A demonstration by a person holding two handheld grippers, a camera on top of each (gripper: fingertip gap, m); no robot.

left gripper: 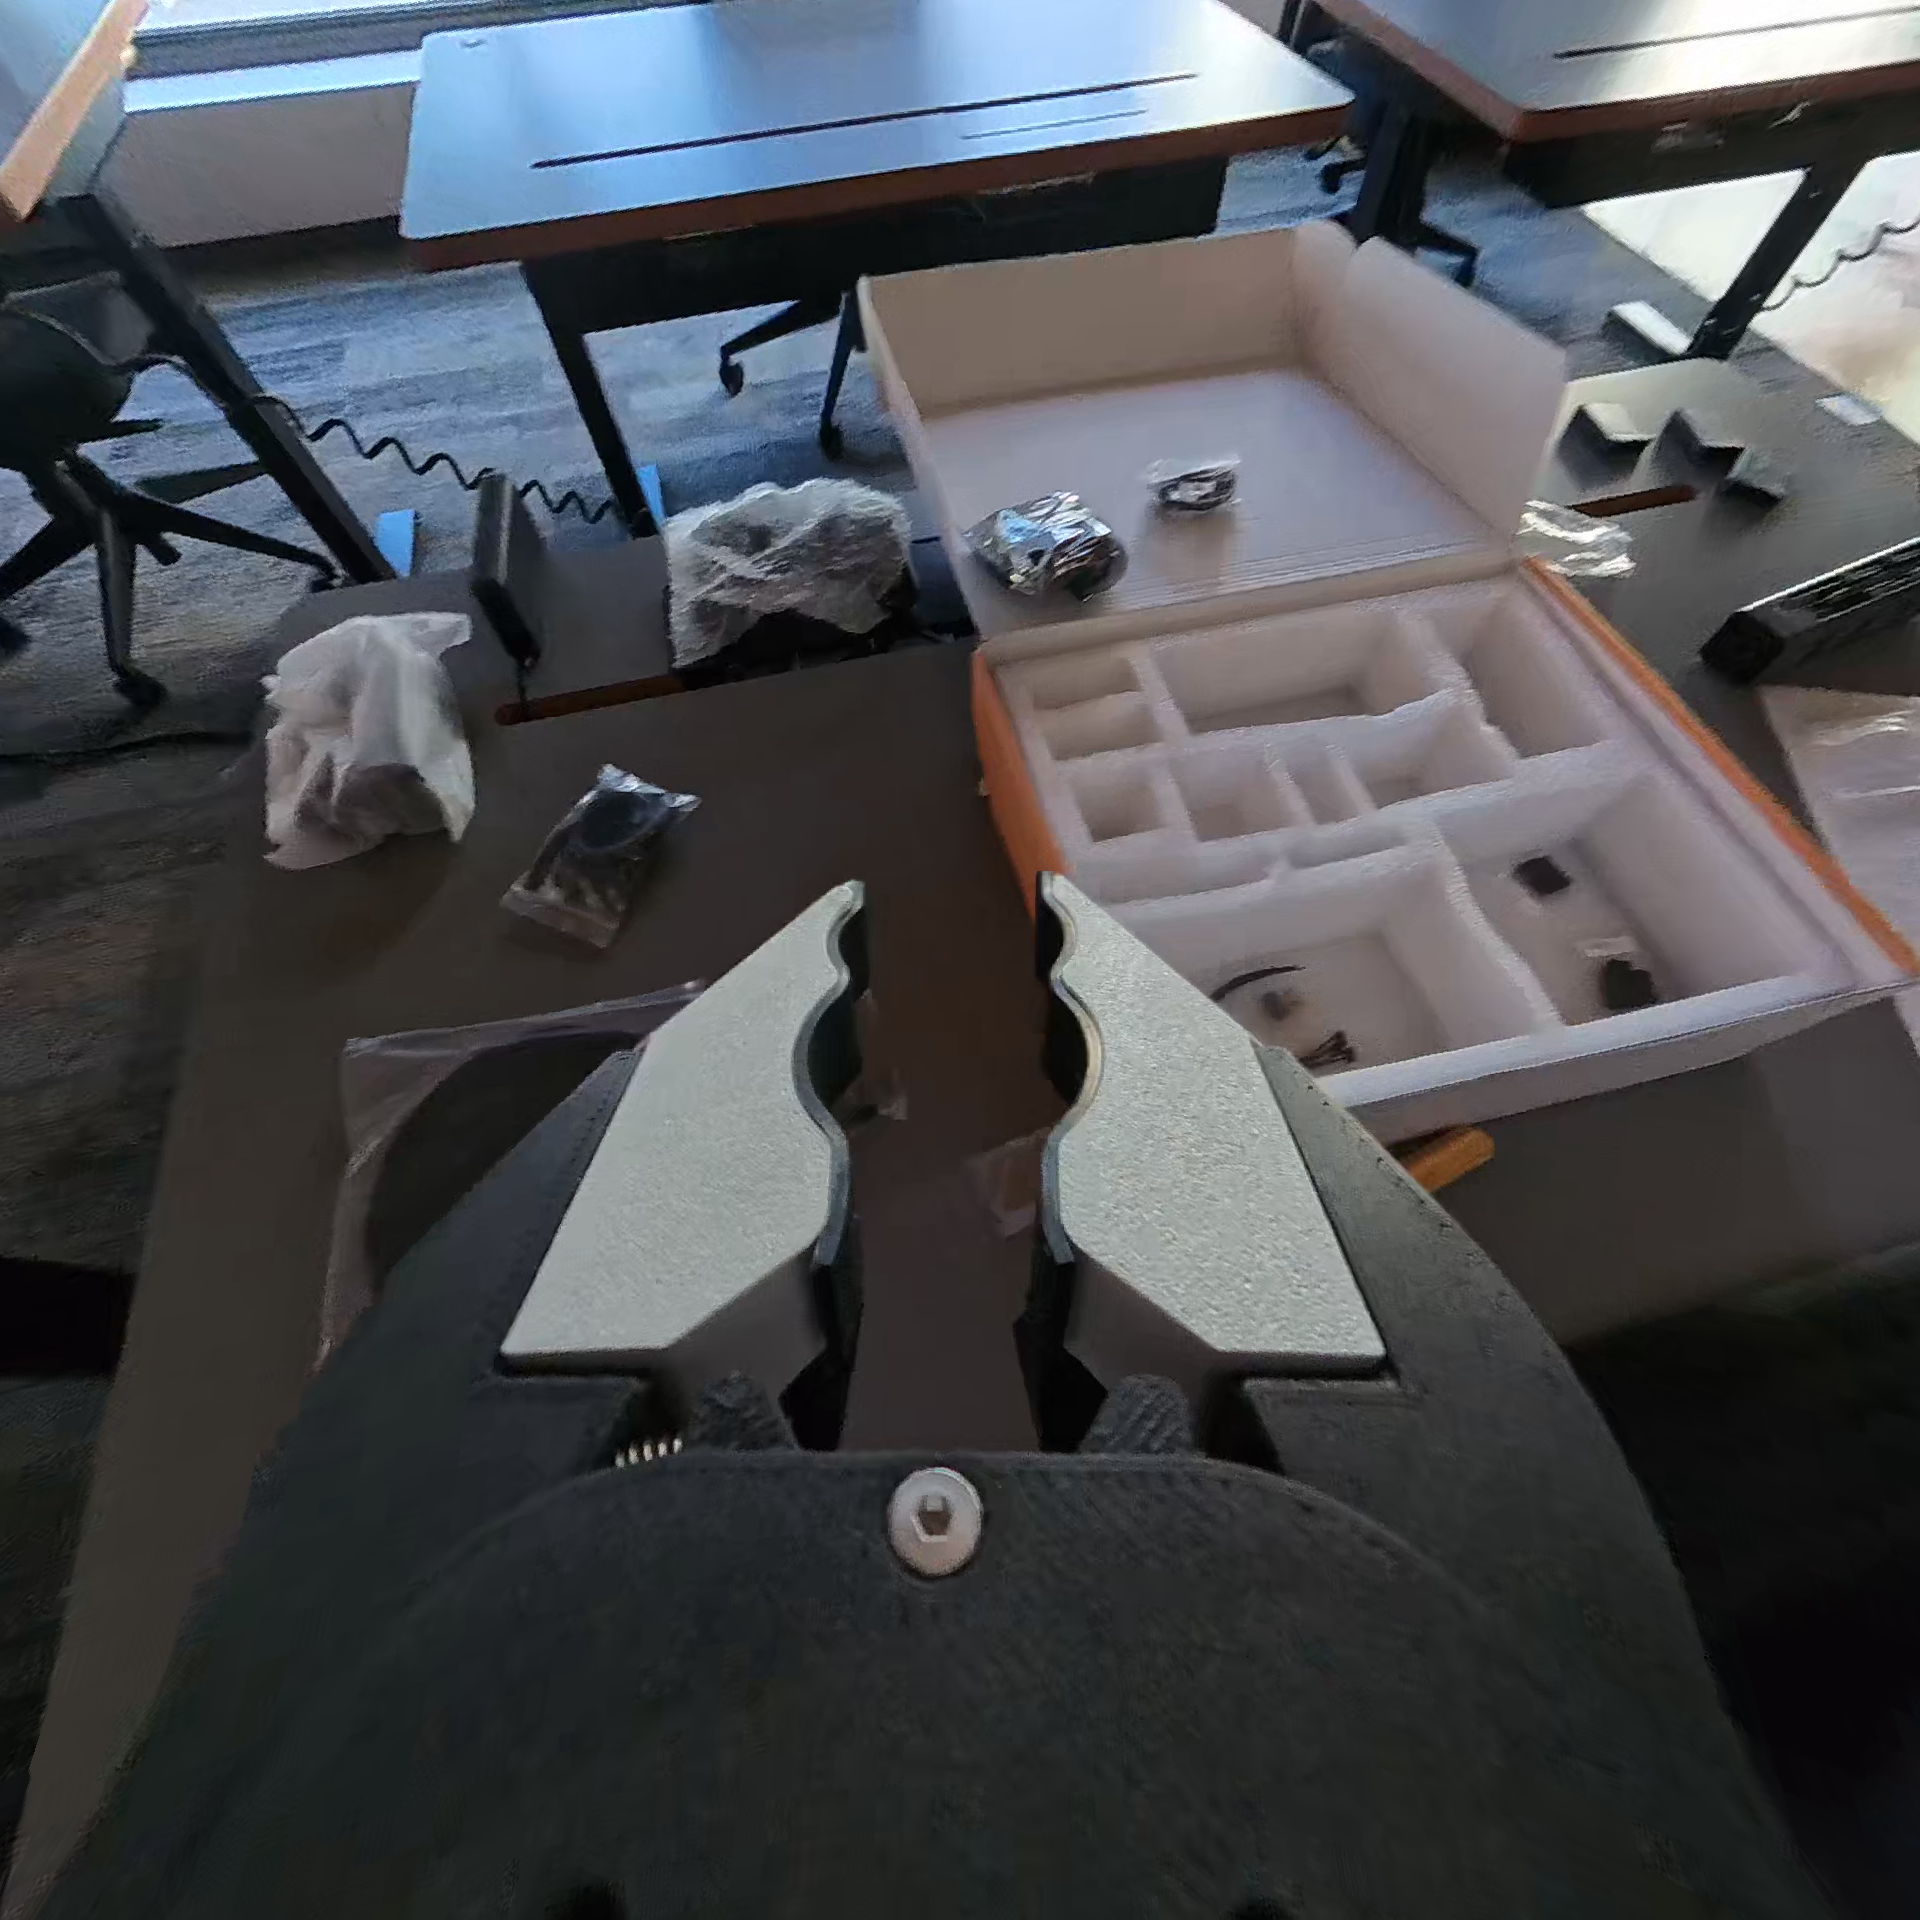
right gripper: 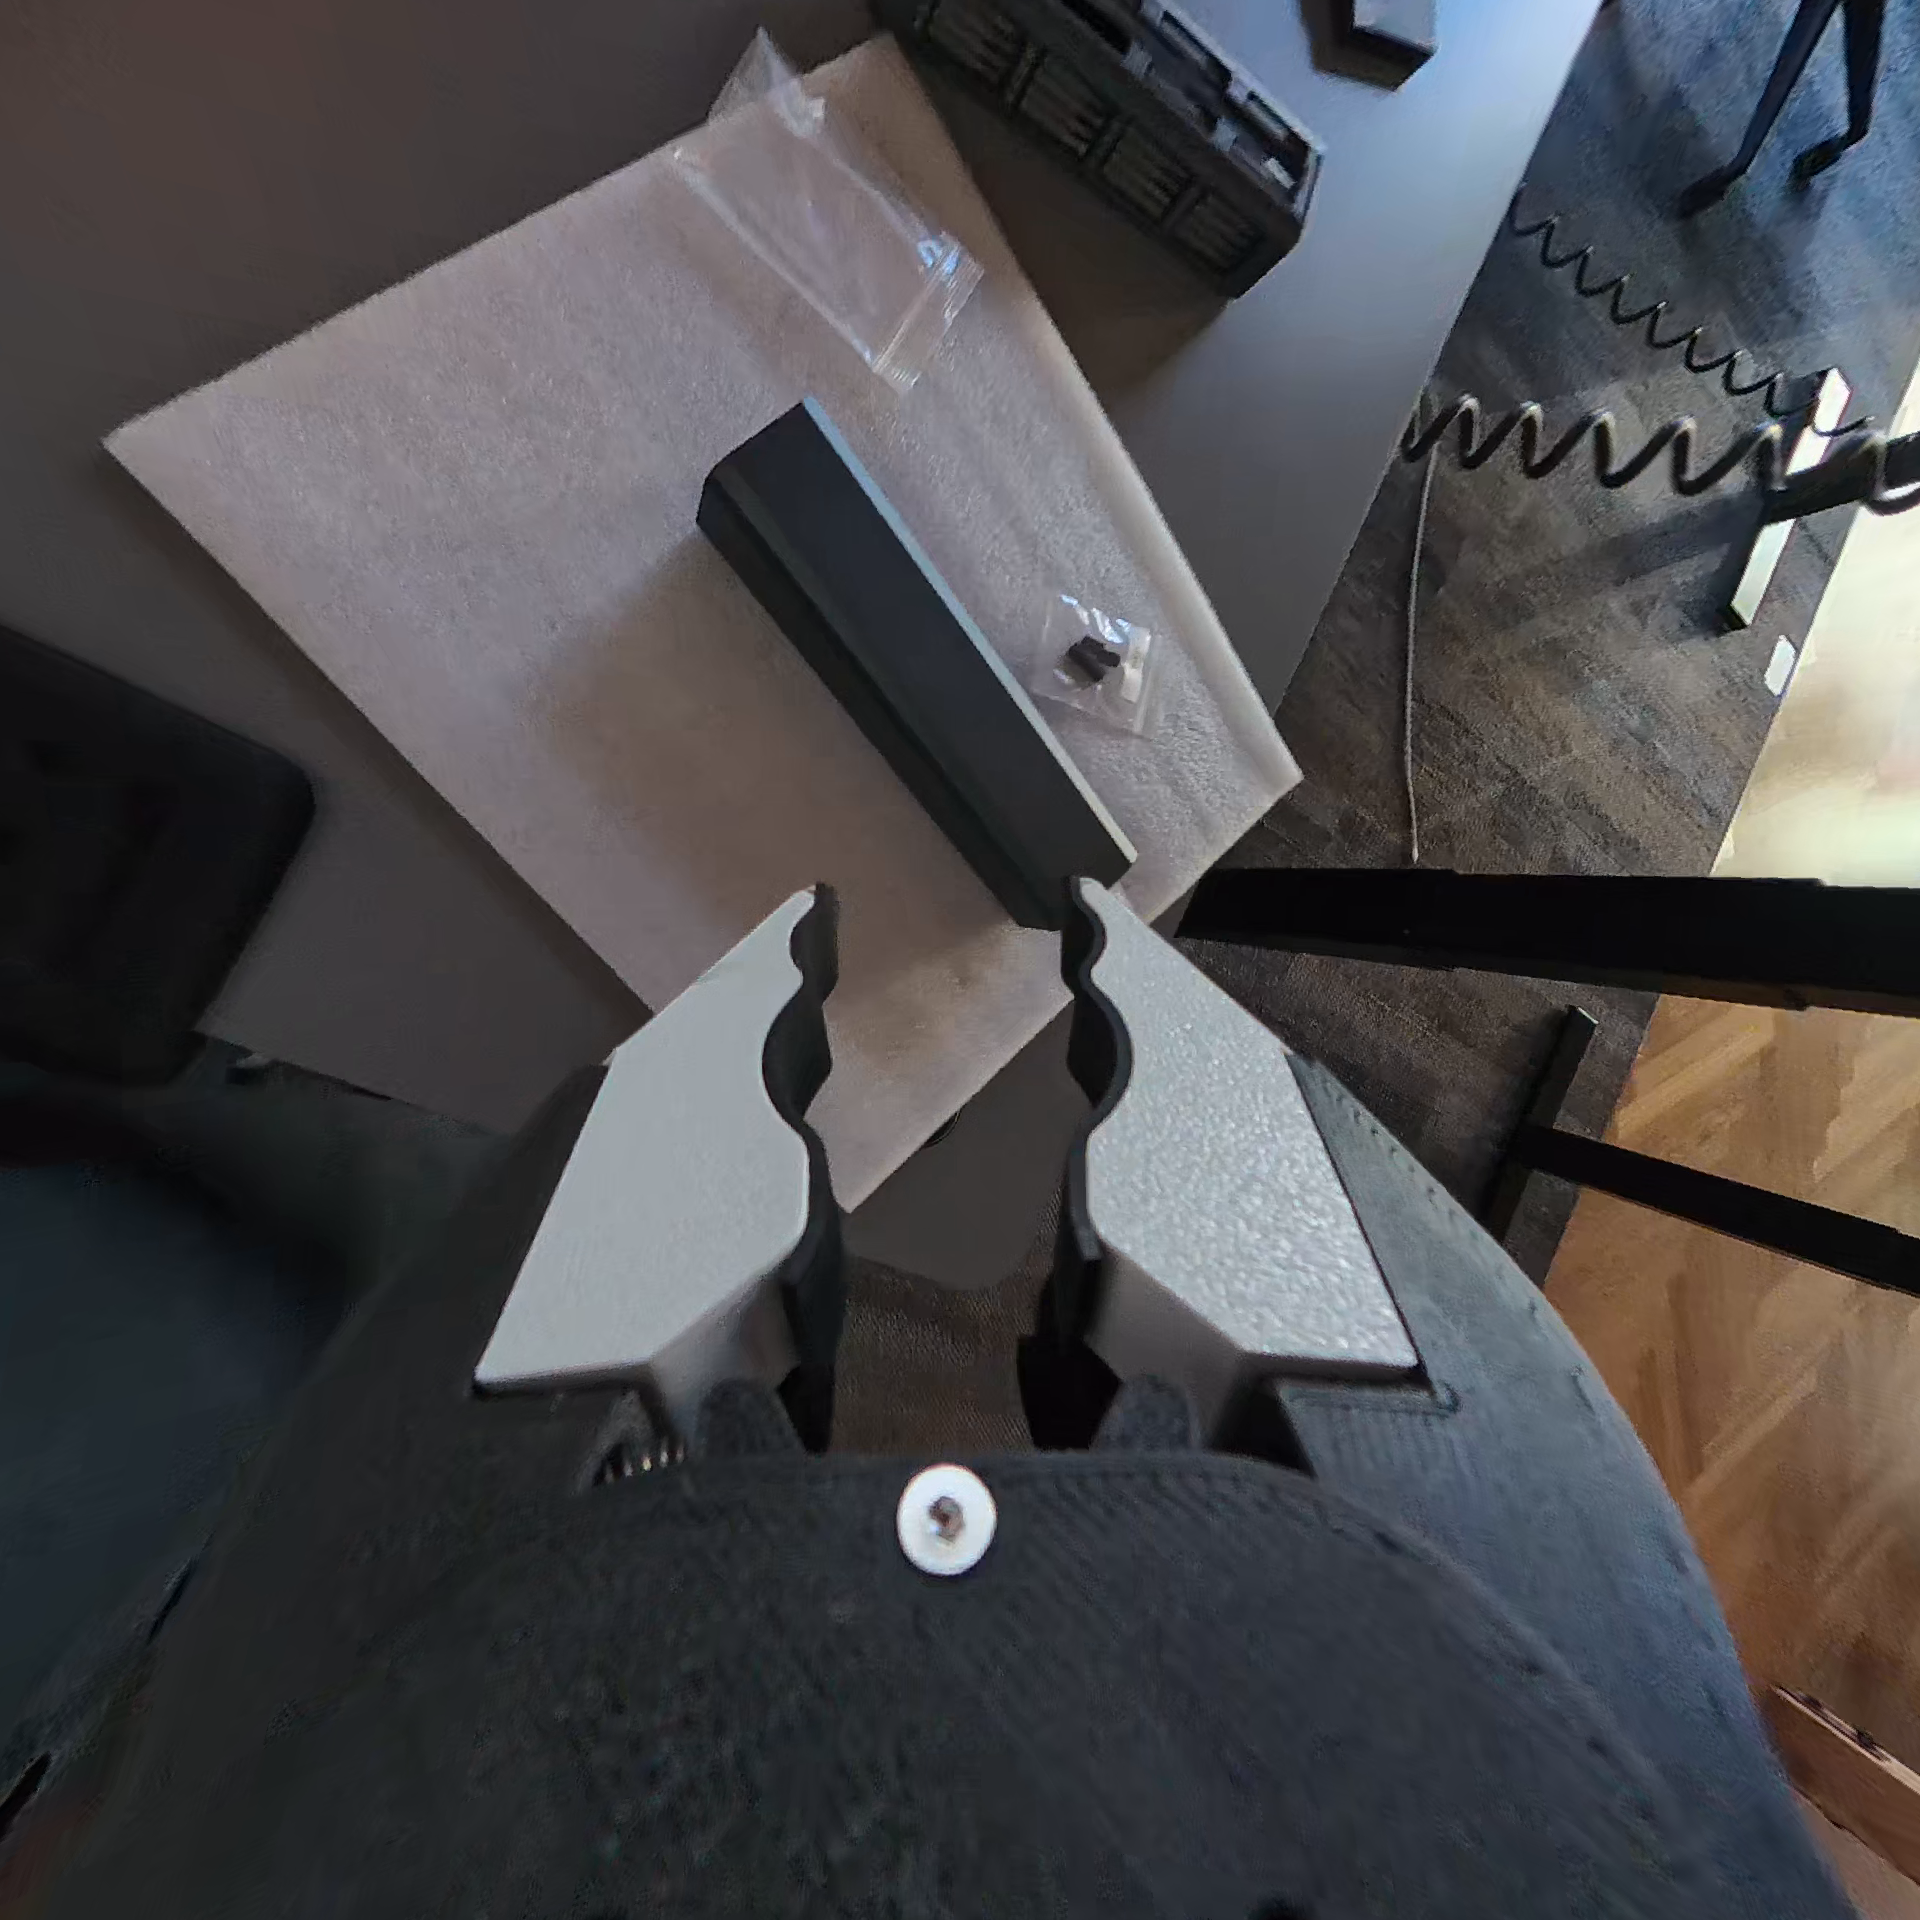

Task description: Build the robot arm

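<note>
My left gripper (left gripper: 951, 914) hangs spread and empty above the dark worktop (left gripper: 790, 790). Left of it lie a white crumpled bag (left gripper: 364, 727) and a small dark packet (left gripper: 597, 852), both well apart from my fingers. Just right of my fingertips sits an orange-sided box (left gripper: 1013, 769) with a white foam insert (left gripper: 1351, 831); most of its compartments hold nothing, while the two near ones hold a few small dark parts. Its open lid (left gripper: 1247, 436) behind carries two small bagged items.

My right gripper (right gripper: 951, 904) is also spread and empty, over a white foam sheet (right gripper: 468, 520) on the worktop. A long black bar (right gripper: 894, 644) lies on the sheet, its near end just beside my right fingertip; I cannot tell whether they touch. A clear empty bag (right gripper: 831, 229) lies beyond the bar, and a tiny bagged part (right gripper: 1101, 660) just right of it.
</note>
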